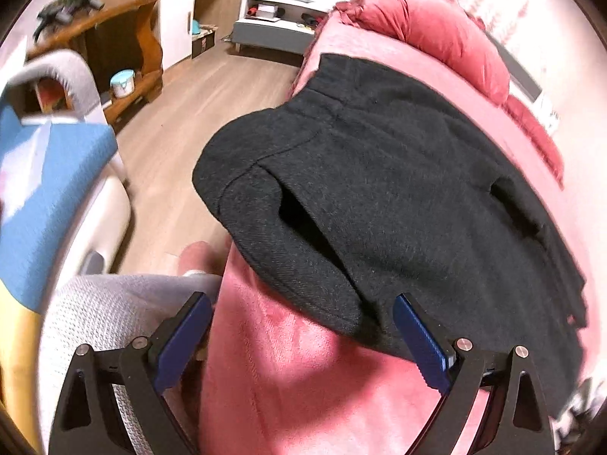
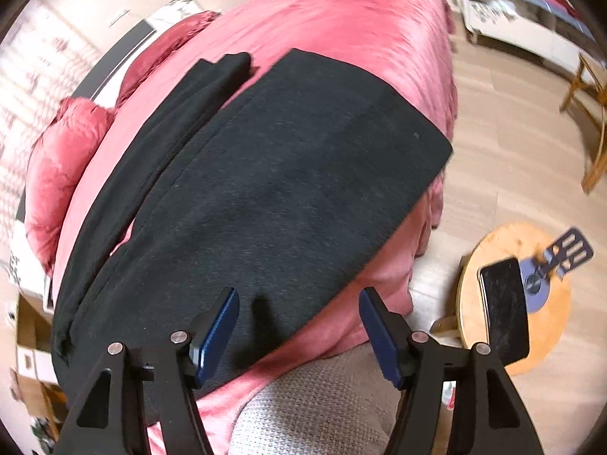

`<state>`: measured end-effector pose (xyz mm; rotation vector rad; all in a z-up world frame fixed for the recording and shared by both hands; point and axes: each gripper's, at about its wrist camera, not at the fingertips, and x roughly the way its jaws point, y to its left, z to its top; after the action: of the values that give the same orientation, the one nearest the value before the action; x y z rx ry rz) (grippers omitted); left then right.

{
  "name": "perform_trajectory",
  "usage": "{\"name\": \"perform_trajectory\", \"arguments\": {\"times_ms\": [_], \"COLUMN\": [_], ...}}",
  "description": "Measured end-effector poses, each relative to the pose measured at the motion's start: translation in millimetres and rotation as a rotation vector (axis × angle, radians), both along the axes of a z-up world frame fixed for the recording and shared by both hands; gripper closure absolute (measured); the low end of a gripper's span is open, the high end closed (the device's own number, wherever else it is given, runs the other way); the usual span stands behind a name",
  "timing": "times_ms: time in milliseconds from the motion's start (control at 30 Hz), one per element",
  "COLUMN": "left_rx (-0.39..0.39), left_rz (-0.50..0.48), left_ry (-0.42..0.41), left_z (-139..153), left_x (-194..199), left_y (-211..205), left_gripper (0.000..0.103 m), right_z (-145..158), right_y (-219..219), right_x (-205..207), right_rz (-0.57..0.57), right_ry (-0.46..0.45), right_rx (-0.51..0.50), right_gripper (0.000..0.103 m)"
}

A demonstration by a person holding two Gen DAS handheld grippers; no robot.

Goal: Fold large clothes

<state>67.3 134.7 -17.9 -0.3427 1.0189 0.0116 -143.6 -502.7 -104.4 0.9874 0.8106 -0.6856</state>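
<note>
Dark charcoal knit: the garment (image 1: 379, 204) lies spread flat on the pink bed (image 1: 303, 379), covering most of the bed's near half, one end hanging just past the bed's side edge toward the floor. A seam and a slit-like opening show near that end. In the right wrist view the garment (image 2: 273, 197) has a narrower dark folded strip (image 2: 163, 144) lying alongside it, on the pillow side.

Containers: a pale lidded pot (image 1: 122, 83) sits on a wooden shelf unit (image 1: 129, 57) well apart from the bed; contents not visible. A cardboard box (image 2: 30, 326) stands beside the bed, contents unclear.

Surroundings: red pillows (image 1: 425, 26) at the bed's head. A round wooden stool (image 2: 546, 326) near the bed's corner carries a dark phone (image 2: 504, 307). A grey-trousered knee (image 2: 322, 405) presses against the bed edge.

Left tool (image 1: 303, 337): jaws wide apart, nothing gripped, over the garment's near edge. Right tool (image 2: 299, 330): jaws spread, nothing between them, above the garment's near edge.
</note>
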Motion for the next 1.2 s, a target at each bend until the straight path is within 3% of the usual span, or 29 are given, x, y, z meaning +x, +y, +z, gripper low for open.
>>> {"name": "perform_trajectory", "arguments": {"times_ms": [233,467,733,867,1100,1167,1200], "left_rx": [-0.116,-0.226,-0.294,-0.311,-0.281,-0.246,-0.244], "left_rz": [0.071,0.102,0.067,0.041,0.054,0.076,0.081], "left_ry": [-0.061,-0.047,-0.038,-0.048,0.000,0.023,0.024], "left_z": [0,-10,-16,-17,-21,-22,-20], "left_x": [-4,8,22,24,36,39,39], "left_y": [25,36,25,17,9,12,14], "left_gripper": [0.008,0.008,0.009,0.015,0.055,0.087,0.089], "right_z": [-16,-36,-51,-58,-65,-61,-57], "right_y": [-8,-17,-29,-33,-52,-52,-52], "right_x": [-11,-30,-59,-59,-44,-35,-31], "right_rz": [-0.042,-0.141,-0.265,-0.288,-0.306,-0.273,-0.255], "right_ry": [-0.003,-0.120,-0.231,-0.267,-0.363,-0.395,-0.375], "right_rx": [0.052,0.205,0.281,0.309,0.325,0.312,0.291], "right_gripper": [0.036,0.036,0.031,0.031,0.034,0.056,0.070]}}
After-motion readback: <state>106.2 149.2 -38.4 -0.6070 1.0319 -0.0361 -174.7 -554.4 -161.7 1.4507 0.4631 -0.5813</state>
